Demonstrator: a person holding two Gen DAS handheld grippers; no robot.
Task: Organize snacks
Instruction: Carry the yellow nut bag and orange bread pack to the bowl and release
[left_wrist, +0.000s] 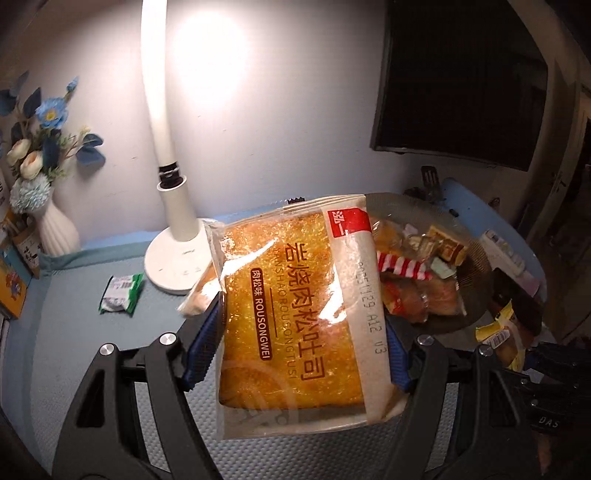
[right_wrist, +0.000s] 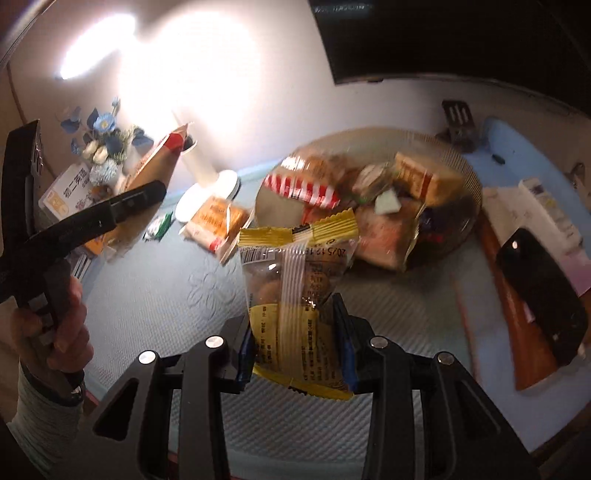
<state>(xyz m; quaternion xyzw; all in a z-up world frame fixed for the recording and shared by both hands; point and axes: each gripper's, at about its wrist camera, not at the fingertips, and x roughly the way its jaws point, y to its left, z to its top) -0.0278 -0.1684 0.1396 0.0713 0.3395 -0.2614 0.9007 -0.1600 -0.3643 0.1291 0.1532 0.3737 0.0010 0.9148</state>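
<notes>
1. Orange toast in a clear wrapper, the toast pack (left_wrist: 295, 310), sits clamped between my left gripper's (left_wrist: 295, 332) blue pads, lifted above the blue mat (left_wrist: 74, 295).
2. My right gripper (right_wrist: 297, 347) is closed on a yellow packet (right_wrist: 299, 295), upright, in the air in front of the bowl (right_wrist: 369, 199).
3. The bowl, right of the lamp (left_wrist: 171, 221), is heaped with mixed snacks, a red-striped one (right_wrist: 301, 188) on its left side.
4. A green packet (left_wrist: 121, 294) lies flat on the mat, just beside the lamp base.
5. Another toast pack (right_wrist: 218, 221) lies between the lamp base and the bowl.
6. A phone (right_wrist: 539, 295) lies right of the bowl.
7. My hand (right_wrist: 55, 325) grips the left handle.
</notes>
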